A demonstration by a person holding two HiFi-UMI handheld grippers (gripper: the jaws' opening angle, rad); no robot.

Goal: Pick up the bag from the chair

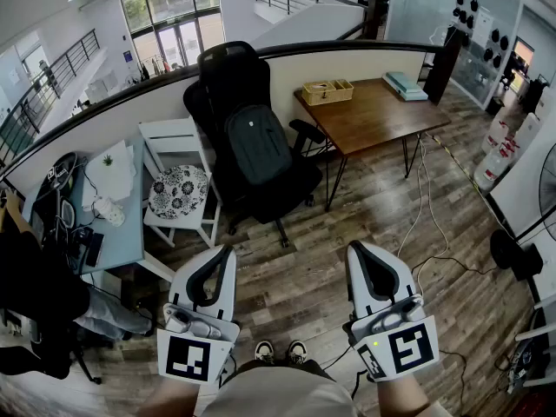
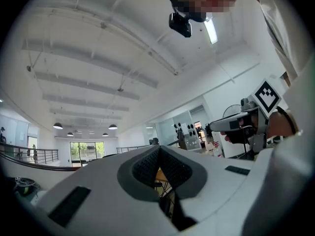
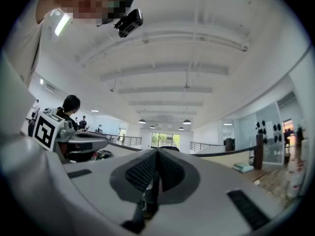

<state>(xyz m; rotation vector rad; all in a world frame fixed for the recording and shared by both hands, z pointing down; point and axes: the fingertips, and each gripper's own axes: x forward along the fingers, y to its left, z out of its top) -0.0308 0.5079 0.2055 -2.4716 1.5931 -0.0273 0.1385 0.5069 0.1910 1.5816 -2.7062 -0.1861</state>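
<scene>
A dark backpack (image 1: pixel 257 143) leans upright against the back of a black office chair (image 1: pixel 228 75) in the middle of the head view. Both grippers are held low near my body, well short of the chair. My left gripper (image 1: pixel 221 254) has its jaws together and holds nothing. My right gripper (image 1: pixel 359 252) is likewise shut and empty. In the left gripper view the left gripper (image 2: pixel 158 151) points up toward the ceiling, and the right gripper (image 3: pixel 157 154) does the same in the right gripper view. The bag is not visible in either gripper view.
A white chair with a patterned cushion (image 1: pixel 177 190) stands left of the office chair. A wooden table (image 1: pixel 373 111) with a basket (image 1: pixel 327 91) is to the right. A light desk (image 1: pixel 111 215) with clutter is at left. Cables (image 1: pixel 422 207) trail over the wood floor.
</scene>
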